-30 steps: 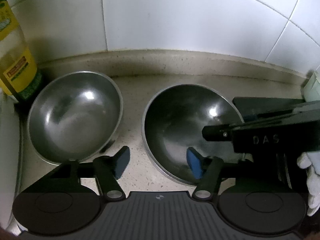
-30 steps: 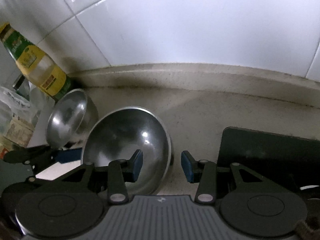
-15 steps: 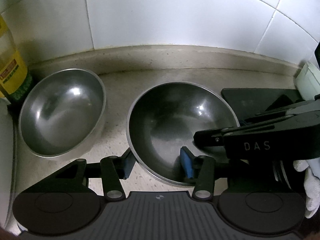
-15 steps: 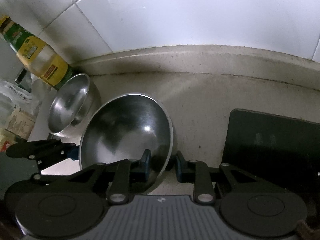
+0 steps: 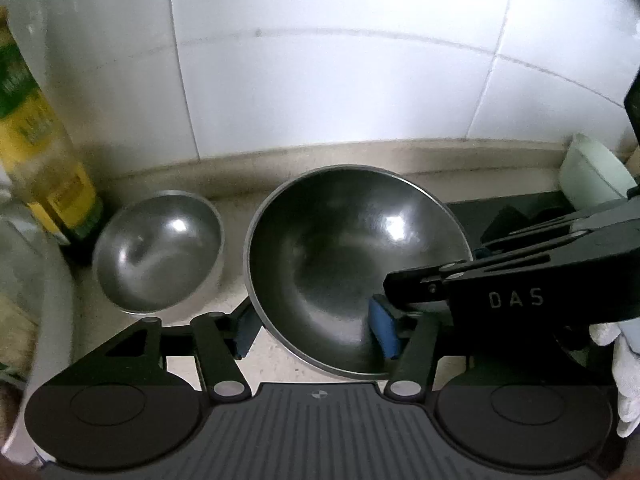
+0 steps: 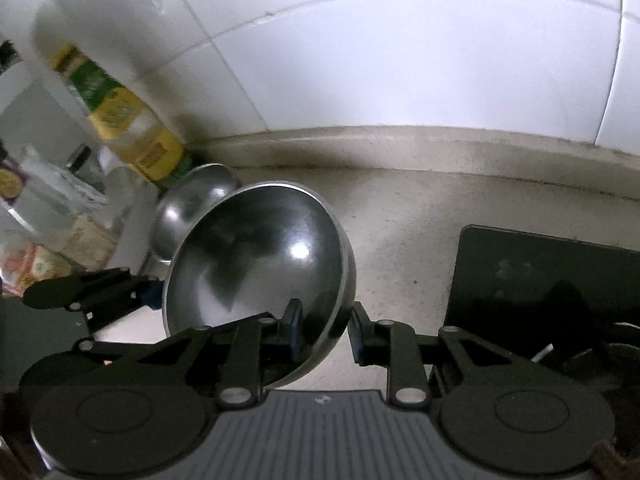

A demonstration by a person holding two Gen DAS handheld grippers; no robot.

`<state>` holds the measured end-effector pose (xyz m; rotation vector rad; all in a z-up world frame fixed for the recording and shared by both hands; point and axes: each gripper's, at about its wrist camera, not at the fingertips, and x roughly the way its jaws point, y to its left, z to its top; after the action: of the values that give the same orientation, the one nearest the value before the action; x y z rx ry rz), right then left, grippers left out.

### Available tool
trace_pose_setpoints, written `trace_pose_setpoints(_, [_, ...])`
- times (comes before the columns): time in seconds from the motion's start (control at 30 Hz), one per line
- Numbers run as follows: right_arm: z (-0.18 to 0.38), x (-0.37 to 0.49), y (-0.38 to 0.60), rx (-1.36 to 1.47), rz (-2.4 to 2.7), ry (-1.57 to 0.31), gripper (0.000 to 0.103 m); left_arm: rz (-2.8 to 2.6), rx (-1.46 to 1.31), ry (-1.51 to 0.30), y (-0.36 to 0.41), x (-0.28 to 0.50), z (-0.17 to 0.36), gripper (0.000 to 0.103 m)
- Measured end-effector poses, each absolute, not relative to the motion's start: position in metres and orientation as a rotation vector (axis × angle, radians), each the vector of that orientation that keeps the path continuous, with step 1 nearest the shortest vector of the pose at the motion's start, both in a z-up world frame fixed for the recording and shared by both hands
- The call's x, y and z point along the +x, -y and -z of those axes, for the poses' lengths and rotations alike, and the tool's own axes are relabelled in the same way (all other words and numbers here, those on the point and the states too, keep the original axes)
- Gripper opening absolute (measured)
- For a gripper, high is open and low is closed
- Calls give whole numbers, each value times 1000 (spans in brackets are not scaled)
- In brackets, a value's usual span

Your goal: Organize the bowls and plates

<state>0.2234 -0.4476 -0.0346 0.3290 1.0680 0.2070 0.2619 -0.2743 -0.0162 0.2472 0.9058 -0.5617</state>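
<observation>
A large steel bowl (image 5: 352, 264) is lifted off the counter and tilted. My right gripper (image 6: 325, 332) is shut on its rim, one finger inside and one outside. My left gripper (image 5: 316, 330) straddles the bowl's near left rim with wide jaws, not clamped. The same bowl shows in the right wrist view (image 6: 260, 276). A smaller steel bowl (image 5: 158, 252) sits on the counter to its left, also in the right wrist view (image 6: 192, 204) behind the large bowl.
A yellow oil bottle (image 5: 44, 168) stands at the left against the tiled wall (image 5: 320, 72). A black board (image 6: 544, 280) lies on the counter at the right. A pale green bowl (image 5: 596, 176) sits at far right. Packets (image 6: 44, 248) clutter the left.
My right gripper closed on the large bowl's rim and lifted it, tilting it. My left gripper moved right from between the bowls to straddle the large bowl's rim.
</observation>
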Motion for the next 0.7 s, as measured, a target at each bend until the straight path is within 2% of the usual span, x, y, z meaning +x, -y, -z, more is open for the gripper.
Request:
trace_pose_setpoints(0.33, [-13, 170, 434, 306, -204, -998, 23, 601, 253, -810, 254, 206, -19, 68])
trace_pose_setpoints(0.7, [-23, 111, 420, 314, -178, -1008, 23, 666, 276, -820, 241, 157, -13, 70])
